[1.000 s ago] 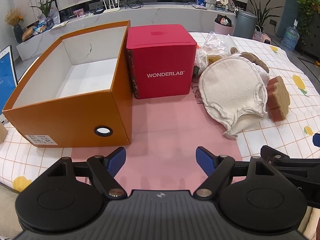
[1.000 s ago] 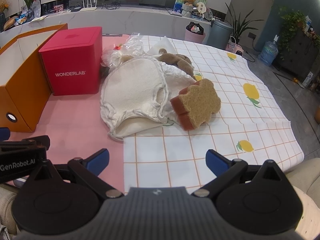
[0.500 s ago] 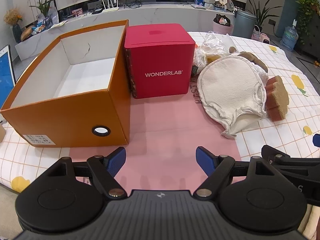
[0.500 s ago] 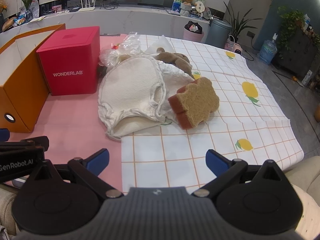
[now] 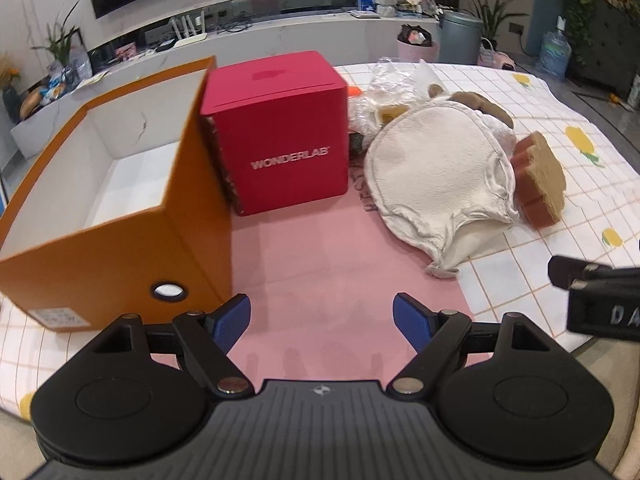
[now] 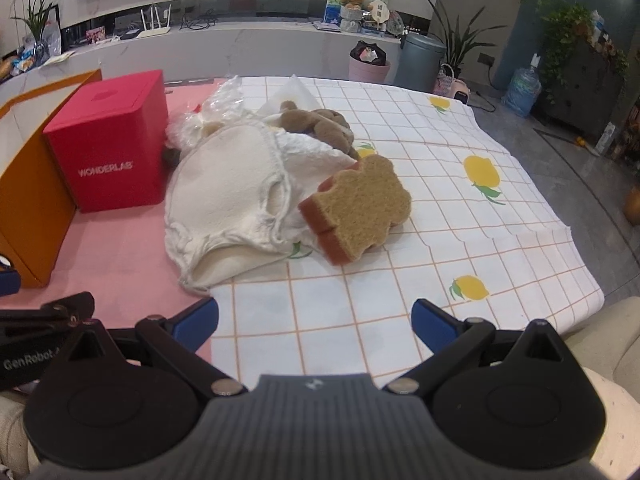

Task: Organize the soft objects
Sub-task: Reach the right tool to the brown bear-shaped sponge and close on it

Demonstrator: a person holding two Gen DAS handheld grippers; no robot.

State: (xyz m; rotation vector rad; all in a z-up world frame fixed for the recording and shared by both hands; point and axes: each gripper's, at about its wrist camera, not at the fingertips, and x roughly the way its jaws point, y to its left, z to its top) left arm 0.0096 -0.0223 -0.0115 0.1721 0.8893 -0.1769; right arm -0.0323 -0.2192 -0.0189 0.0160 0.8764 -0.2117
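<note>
Moved: I see my left tool (image 5: 322,322) closer to the orange box (image 5: 120,236).
Tools: left and right tool (image 6: 315,326) both released, empty.
Room: bare pink mat (image 5: 320,264) ahead.

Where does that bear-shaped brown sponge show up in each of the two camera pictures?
Left wrist view: the sponge lies at the right edge, just right of the cream cloth.
Right wrist view: the sponge lies near the centre, leaning on the cloth's right side.
Shared landmark: the red WONDERLAB box, left of the cloth in both.

Red box (image 5: 280,136) reads "WONDERLAB"; left tool (image 6: 28,356), "GenRobot".
</note>
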